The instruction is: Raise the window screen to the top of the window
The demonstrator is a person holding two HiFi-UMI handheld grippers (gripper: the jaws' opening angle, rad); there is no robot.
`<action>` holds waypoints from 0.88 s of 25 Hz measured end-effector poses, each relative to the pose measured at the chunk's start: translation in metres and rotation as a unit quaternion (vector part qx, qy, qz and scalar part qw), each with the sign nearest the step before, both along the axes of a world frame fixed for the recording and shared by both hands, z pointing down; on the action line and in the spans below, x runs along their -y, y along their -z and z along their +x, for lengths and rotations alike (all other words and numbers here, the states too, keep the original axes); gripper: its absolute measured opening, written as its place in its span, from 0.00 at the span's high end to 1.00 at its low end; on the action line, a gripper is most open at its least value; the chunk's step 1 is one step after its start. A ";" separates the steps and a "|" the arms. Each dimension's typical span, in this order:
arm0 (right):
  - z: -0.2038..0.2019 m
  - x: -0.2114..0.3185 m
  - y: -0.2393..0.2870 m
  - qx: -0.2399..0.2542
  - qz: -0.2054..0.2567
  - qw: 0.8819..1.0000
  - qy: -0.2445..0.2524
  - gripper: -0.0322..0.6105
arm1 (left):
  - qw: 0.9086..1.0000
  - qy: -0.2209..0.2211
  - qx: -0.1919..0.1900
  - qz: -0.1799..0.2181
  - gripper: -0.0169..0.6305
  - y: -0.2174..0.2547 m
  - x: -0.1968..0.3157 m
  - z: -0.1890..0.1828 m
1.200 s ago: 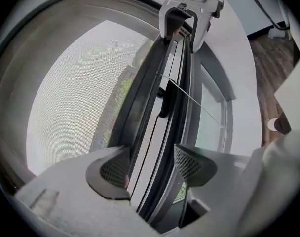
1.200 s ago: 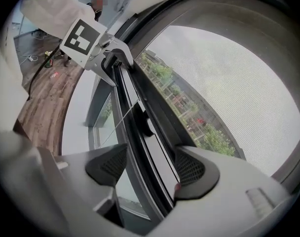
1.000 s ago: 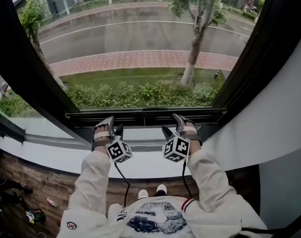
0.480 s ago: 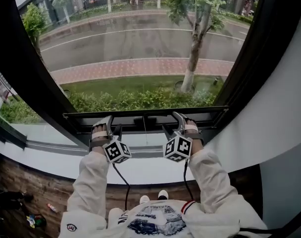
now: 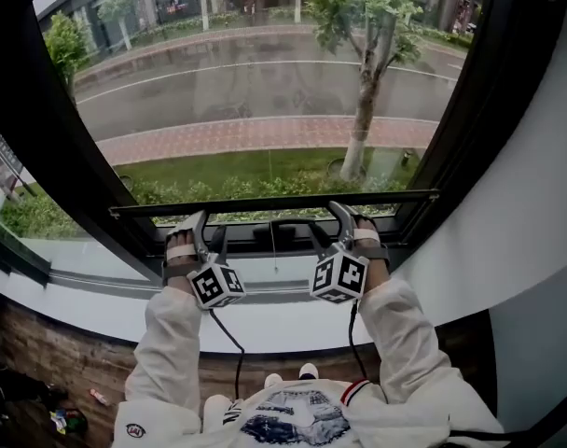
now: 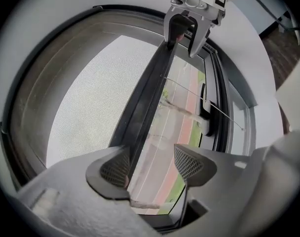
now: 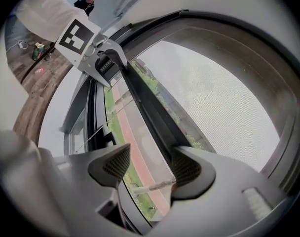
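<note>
Beyond the glass lie a wet street, a brick path and a hedge, and a white sill (image 5: 265, 320) runs below the window. The screen's bottom bar (image 5: 274, 200) sits near the window's lower edge. It is higher than a second ago, and a strip of hedge now shows beneath it. The lift is under way, I judge, with most of the window's height left to cover. The left gripper (image 5: 209, 230) and the right gripper (image 5: 328, 227) sit under the bar, either side of its middle.

The head view shows little of the jaws. In the gripper views each pair stands apart, with the bar lying against one pad only, unclamped. The right jaws have just been closing slightly. Those views also show the grey mesh (image 7: 224, 107) above the bar.
</note>
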State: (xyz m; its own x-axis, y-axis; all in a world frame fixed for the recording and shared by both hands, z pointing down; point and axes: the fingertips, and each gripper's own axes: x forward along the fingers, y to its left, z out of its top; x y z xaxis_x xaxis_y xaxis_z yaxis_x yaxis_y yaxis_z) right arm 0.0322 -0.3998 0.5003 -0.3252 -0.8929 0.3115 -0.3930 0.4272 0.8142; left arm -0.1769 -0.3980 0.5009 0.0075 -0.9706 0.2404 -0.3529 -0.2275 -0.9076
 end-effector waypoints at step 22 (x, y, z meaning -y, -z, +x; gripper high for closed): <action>-0.001 0.008 0.102 0.008 0.105 0.994 -0.022 0.53 | 0.995 -0.004 -0.003 0.103 0.54 0.102 0.007 0.001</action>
